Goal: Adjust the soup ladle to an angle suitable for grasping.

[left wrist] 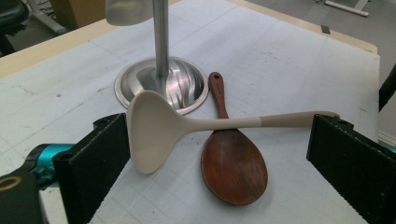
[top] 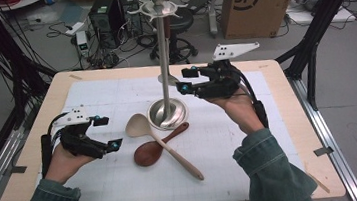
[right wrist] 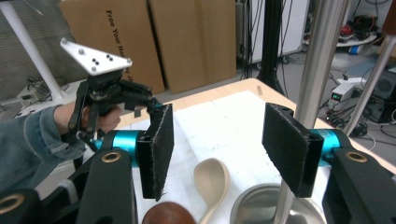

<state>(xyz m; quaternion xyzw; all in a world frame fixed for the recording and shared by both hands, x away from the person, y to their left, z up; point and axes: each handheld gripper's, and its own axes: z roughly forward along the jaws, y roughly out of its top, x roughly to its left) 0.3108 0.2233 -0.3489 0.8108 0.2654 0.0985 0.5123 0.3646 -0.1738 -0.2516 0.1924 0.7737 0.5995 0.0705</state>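
Left gripper (top: pixel 105 133): held in the person's left hand (top: pixel 64 160) at the near left of the table (top: pixel 30 146), jaws spread wide and holding nothing, pointing toward the two spoons; in its own view the jaws stand at either side of the spoons without touching them. Right gripper (top: pixel 188 79): held in the right hand (top: pixel 240 106) at the far right of the mat, jaws wide apart and empty, just beside the stand's pole; in its own view the pole rises just behind the right-hand jaw. Pale spoon (top: pixel 158 143): cream bowl, light wooden-toned handle end, lying across the brown spoon, bowl toward the stand's base, handle running toward the near edge. Brown spoon (top: pixel 151 151): dark wood, bowl toward the person, handle tip reaching toward the base of the stand. Metal stand (top: pixel 163 57): upright pole on a round domed base (top: pixel 160 115) at the middle of the mat, with a hooked ring and knob at the top; a metal piece hangs by the pole at mid height. White gridded mat (top: pixel 125 186): covers most of the table. Surroundings: cardboard box (top: pixel 256 2), cables and equipment on the floor beyond the table.
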